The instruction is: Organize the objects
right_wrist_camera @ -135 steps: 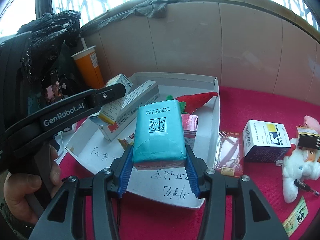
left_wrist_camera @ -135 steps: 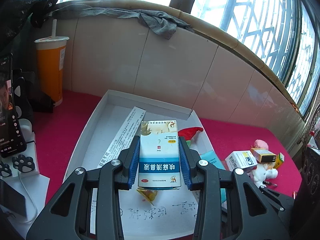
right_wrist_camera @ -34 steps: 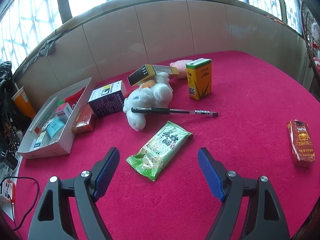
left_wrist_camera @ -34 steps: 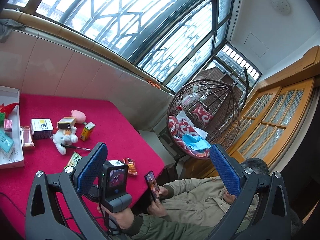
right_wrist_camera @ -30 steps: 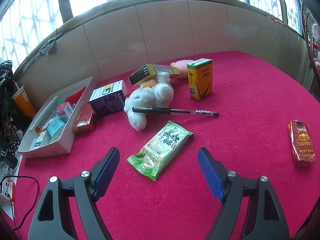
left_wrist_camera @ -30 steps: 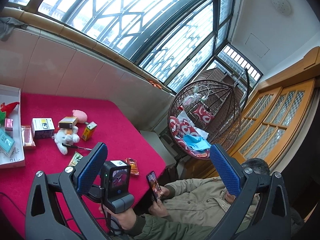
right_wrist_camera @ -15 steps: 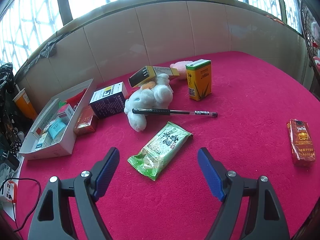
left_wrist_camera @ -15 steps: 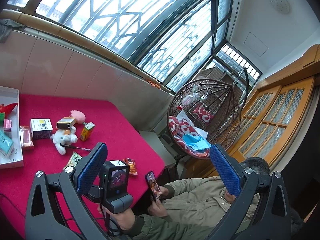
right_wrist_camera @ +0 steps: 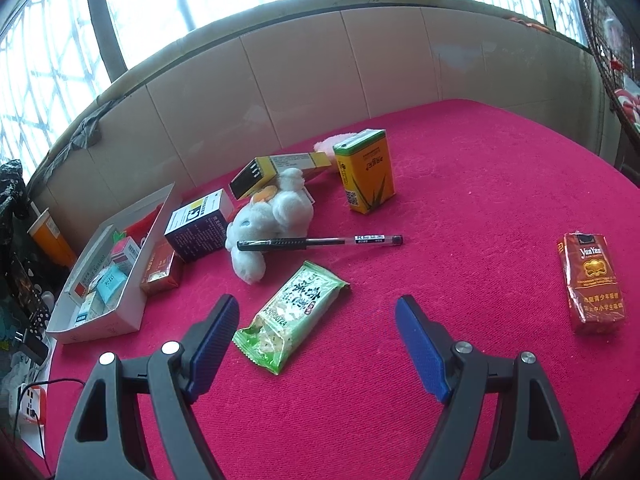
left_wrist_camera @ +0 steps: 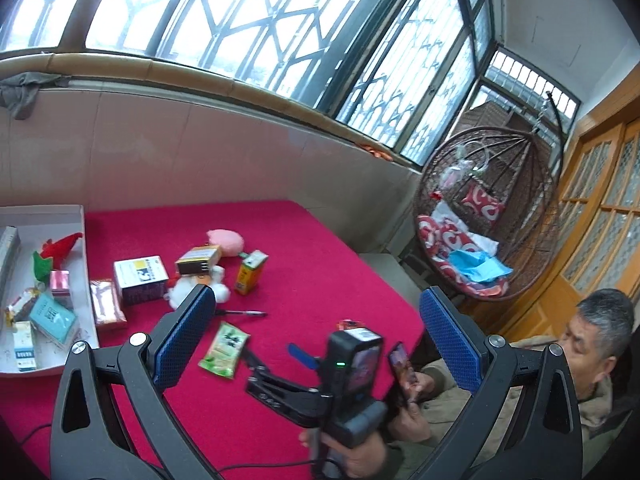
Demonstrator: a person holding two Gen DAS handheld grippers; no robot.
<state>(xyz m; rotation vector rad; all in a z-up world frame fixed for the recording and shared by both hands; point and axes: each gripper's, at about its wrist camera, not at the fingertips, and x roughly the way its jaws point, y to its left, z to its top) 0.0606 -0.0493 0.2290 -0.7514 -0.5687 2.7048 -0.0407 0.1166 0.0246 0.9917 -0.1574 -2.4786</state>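
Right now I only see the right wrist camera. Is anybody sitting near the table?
Observer: Yes. The left wrist view shows a person sitting at the table's edge, looking at a phone.
Operator: What's my other gripper doing?
Observer: The left gripper is above the red table. Its jaws are wide apart and hold nothing.
Operator: What's behind that person?
Observer: A hanging wicker chair with a red cushion inside.
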